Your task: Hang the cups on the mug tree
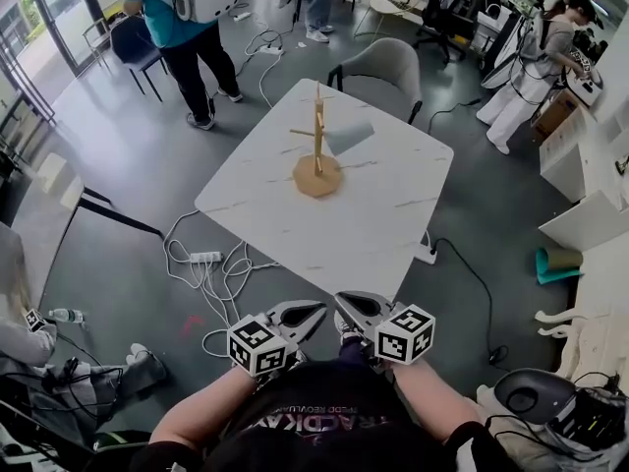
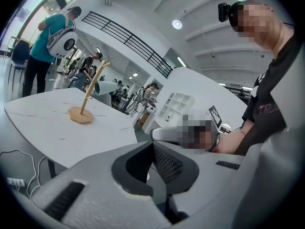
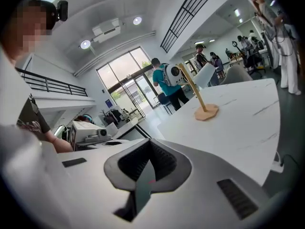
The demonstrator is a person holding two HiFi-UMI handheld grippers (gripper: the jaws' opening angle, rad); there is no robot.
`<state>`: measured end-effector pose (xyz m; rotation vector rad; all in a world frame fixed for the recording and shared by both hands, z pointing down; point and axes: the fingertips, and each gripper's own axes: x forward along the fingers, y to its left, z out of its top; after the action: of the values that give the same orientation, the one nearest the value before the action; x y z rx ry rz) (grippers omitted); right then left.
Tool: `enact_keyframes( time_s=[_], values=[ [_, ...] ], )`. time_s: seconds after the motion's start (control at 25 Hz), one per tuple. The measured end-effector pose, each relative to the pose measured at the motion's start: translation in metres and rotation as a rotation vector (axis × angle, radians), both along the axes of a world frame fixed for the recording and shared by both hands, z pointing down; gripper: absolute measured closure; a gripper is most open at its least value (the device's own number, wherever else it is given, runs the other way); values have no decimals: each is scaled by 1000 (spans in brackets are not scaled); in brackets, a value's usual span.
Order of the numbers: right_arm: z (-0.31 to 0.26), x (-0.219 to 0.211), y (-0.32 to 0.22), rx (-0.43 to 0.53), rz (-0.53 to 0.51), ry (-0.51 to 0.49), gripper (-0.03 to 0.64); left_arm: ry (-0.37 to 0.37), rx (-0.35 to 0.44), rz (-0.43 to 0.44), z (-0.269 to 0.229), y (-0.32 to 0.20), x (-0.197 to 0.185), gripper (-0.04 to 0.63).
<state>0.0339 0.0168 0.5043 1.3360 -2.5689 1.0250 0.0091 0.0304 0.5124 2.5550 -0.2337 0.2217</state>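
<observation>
A wooden mug tree (image 1: 317,150) stands on the far half of the white marble table (image 1: 393,214). A pale cup (image 1: 349,136) sits against its right side at peg height, apparently hung there. Both gripper views show the tree (image 2: 87,97) (image 3: 200,97) and the cup (image 2: 106,87) (image 3: 206,75) from a distance. My left gripper (image 1: 313,315) and right gripper (image 1: 352,308) are held close to my body, short of the table's near corner, tips toward each other. The left gripper (image 2: 155,168) and right gripper (image 3: 147,168) are both shut with nothing between the jaws.
A grey chair (image 1: 383,67) stands behind the table. A power strip with tangled cables (image 1: 206,259) lies on the floor at the table's left. A person in a teal shirt (image 1: 177,18) stands at the back left, another person (image 1: 536,67) at the right by white shelves (image 1: 580,165).
</observation>
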Motion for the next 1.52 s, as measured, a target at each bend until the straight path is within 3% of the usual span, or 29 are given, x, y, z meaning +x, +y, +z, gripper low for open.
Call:
enact_keyframes(
  time_s=[0.52, 1.52],
  values=[
    [17, -35, 34, -47, 20, -112, 606, -4, -2, 1, 2, 11, -18, 598],
    [20, -51, 35, -53, -6, -123, 606, 1, -25, -42, 6, 8, -33, 598]
  ],
)
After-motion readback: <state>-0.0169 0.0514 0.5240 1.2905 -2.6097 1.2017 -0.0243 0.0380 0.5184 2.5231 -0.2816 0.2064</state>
